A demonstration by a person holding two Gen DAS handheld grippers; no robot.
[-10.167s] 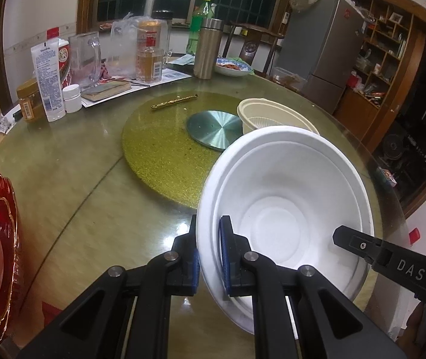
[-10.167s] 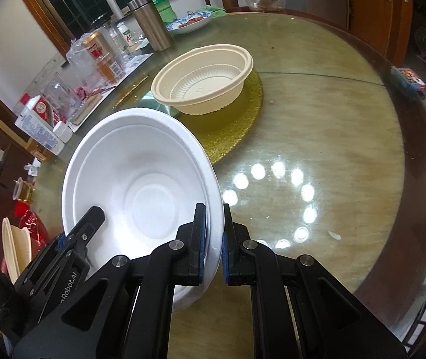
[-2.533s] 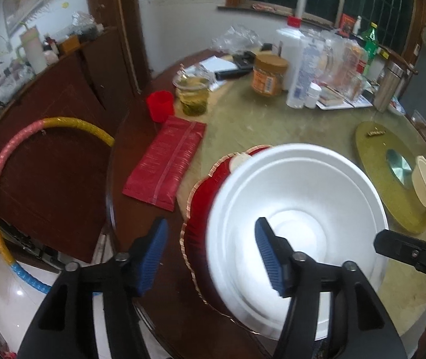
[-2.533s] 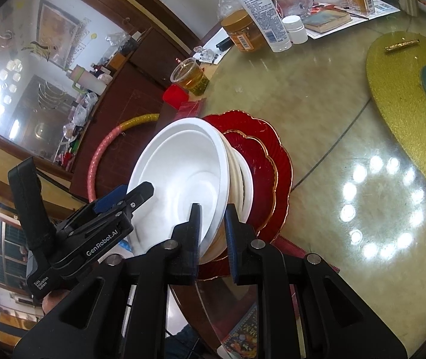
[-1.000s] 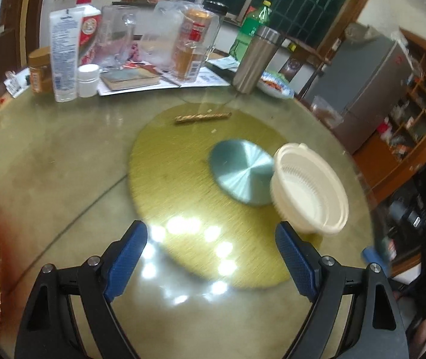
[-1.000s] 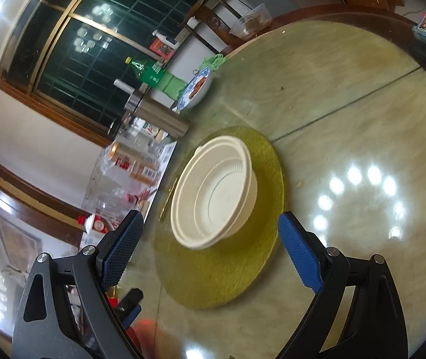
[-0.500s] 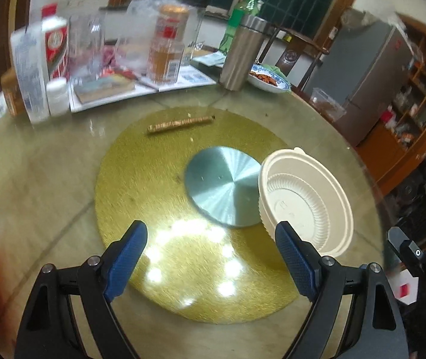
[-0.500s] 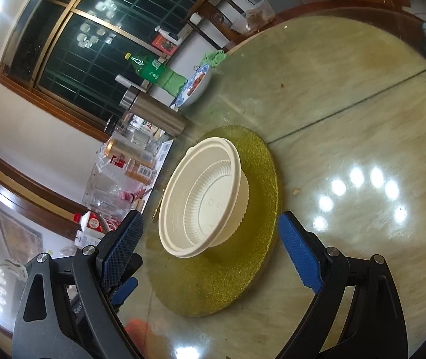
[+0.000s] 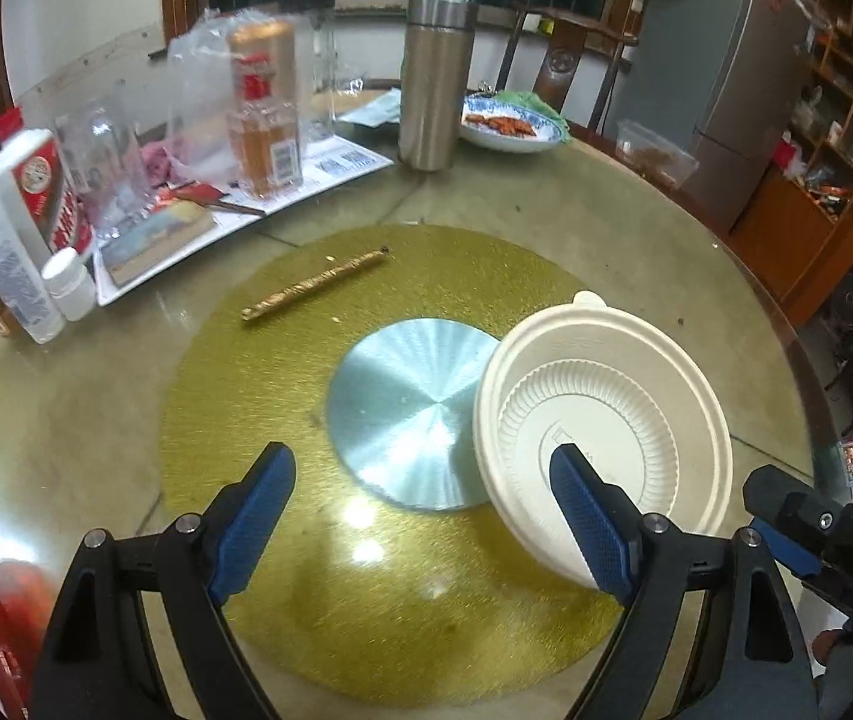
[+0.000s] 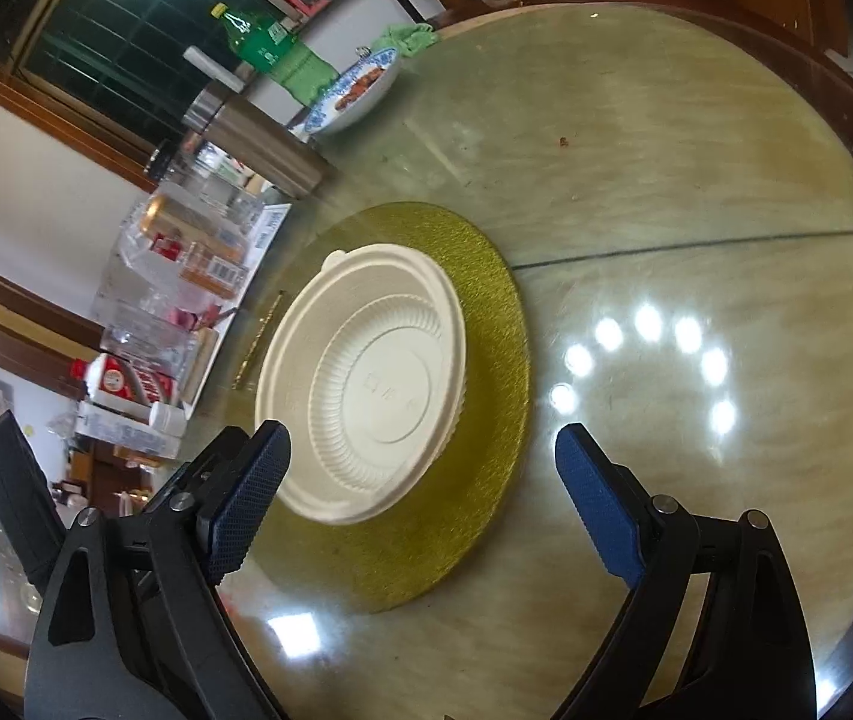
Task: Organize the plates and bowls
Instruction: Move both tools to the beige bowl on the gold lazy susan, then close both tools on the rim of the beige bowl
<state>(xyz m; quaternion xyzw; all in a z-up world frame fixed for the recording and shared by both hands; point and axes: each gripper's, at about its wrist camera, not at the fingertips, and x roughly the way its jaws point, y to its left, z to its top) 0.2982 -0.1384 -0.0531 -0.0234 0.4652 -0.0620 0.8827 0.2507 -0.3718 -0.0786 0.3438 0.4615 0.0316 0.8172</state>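
Both tools, left (image 9: 420, 516) and right (image 10: 423, 498), are hanging wide open and empty, flanking the cream bowl (image 9: 603, 444) as if to take opposite rims. The bowl is sitting on the gold disc (image 9: 258, 420) at mid-desk, probably overlapping the steel hub (image 9: 408, 414).

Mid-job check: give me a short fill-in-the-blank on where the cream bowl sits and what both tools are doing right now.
1. The cream bowl rests on the ____ round mat, partly over the silver disc.
2. The left tool has its jaws ____ and holds nothing.
3. The right tool is ____ too, with the bowl ahead between its fingers.
4. The bowl sits with its opening facing ____.

Missing words: gold; open; open; up
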